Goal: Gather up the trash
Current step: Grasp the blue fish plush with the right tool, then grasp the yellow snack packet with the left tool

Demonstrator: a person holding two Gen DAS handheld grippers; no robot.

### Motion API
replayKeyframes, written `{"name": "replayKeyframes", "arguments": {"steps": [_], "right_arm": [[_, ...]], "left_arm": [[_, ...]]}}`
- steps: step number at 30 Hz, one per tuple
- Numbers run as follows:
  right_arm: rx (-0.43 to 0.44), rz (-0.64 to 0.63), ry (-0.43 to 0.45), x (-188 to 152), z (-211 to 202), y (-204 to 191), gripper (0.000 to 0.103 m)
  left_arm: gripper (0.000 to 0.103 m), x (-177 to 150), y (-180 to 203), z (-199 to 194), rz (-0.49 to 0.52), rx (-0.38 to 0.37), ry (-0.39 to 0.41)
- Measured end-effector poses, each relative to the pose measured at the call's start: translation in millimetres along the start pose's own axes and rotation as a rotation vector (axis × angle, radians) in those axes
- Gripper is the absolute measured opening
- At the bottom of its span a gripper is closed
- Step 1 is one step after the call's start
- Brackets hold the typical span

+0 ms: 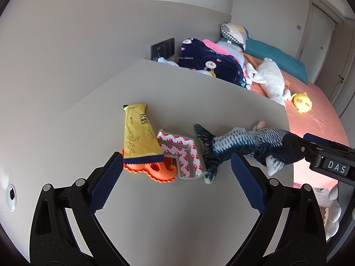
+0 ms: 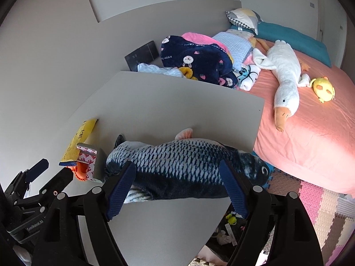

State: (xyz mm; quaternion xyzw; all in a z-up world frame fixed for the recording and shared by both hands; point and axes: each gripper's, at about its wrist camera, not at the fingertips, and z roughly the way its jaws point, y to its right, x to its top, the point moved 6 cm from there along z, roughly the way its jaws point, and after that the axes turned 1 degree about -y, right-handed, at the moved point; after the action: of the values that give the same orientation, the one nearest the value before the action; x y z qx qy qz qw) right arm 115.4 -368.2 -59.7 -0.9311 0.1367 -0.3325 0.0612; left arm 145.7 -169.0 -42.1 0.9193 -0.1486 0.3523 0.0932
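Blue-grey scaled fish toy (image 2: 184, 166), yellow packet (image 1: 139, 133), orange bedsheet (image 2: 310, 137).

Both views are bright with soft daylight that seems to come from about three o'clock, where the salmon-pink bedsheet (image 2: 310, 137) glows nearly overexposed. The matte grey tabletop (image 1: 177, 221) shows only faint, diffuse shadows and no glare. Fisheye distortion bows straight edges, and dark vignetting fills the corners. Focus is sharp centrally, softening slightly towards the rim.
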Motion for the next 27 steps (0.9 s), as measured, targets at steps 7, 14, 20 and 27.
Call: {"name": "replayKeyframes", "arguments": {"steps": [7,14,20,27], "right_arm": [[-0.047,0.006,-0.033,4.0,25.2,9.2,0.079],[-0.084,-0.06,-0.078,-9.0,42.8,6.5,0.079],[-0.1,-0.111,-0.08,-13.9,44.0,2.5,0.076],[-0.103,-0.135,-0.073,-16.4,43.4,1.1,0.073]], "left_arm": [[0.094,13.8,-28.8,19.0,-0.069,0.006,-0.026],[0.094,22.4,-49.2,36.9,-0.121,0.028,-0.045],[0.093,27.2,-62.6,56.1,-0.164,0.029,-0.084],[0.066,28.9,-67.9,83.4,-0.192,0.012,-0.172]]}}
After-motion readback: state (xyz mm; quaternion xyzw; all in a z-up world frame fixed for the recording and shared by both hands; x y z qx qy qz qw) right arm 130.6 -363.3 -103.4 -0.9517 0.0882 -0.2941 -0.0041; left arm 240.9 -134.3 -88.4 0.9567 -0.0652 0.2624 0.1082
